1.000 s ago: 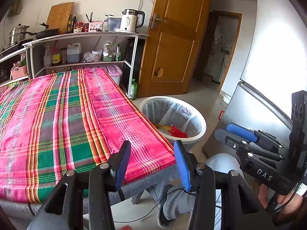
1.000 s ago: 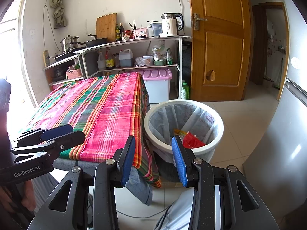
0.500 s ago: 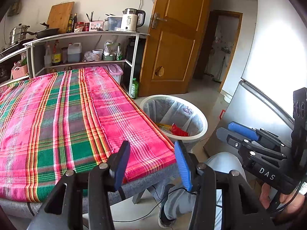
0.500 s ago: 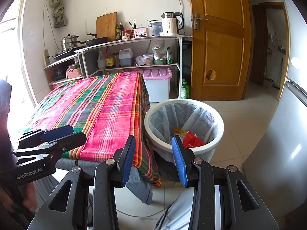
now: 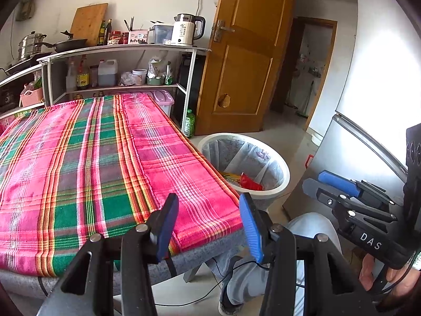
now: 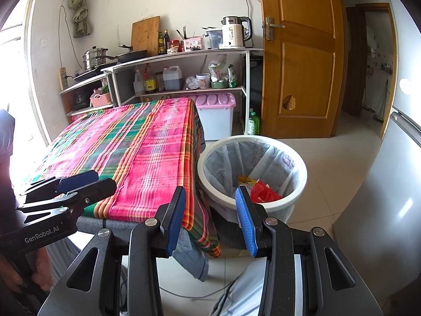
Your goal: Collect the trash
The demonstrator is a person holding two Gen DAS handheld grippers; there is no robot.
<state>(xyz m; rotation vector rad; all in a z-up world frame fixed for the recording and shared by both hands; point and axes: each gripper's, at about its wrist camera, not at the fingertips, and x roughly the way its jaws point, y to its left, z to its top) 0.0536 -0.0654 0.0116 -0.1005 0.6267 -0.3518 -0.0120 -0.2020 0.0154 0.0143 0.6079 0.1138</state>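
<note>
A white trash bin (image 5: pixel 279 184) (image 6: pixel 297 192) lined with a clear bag stands on the floor beside the table's right edge. Red and yellow wrappers (image 5: pixel 247 181) (image 6: pixel 260 189) lie inside it. My left gripper (image 5: pixel 208 223) hovers open over the near corner of the plaid tablecloth (image 5: pixel 92 163), nothing between its blue pads. My right gripper (image 6: pixel 210 218) is open and empty too, held in front of the bin and the table corner. Each gripper shows in the other's view: the right one (image 5: pixel 331 184) at the right, the left one (image 6: pixel 84 181) at the left.
A shelf unit (image 6: pixel 184 52) with kettle, pots and bottles stands behind the table. A pink-lidded storage box (image 6: pixel 215 113) and a green bottle (image 6: pixel 254 123) sit by it. A wooden door (image 6: pixel 300 58) and a grey fridge (image 6: pixel 389 184) border the tiled floor. A person's legs are below.
</note>
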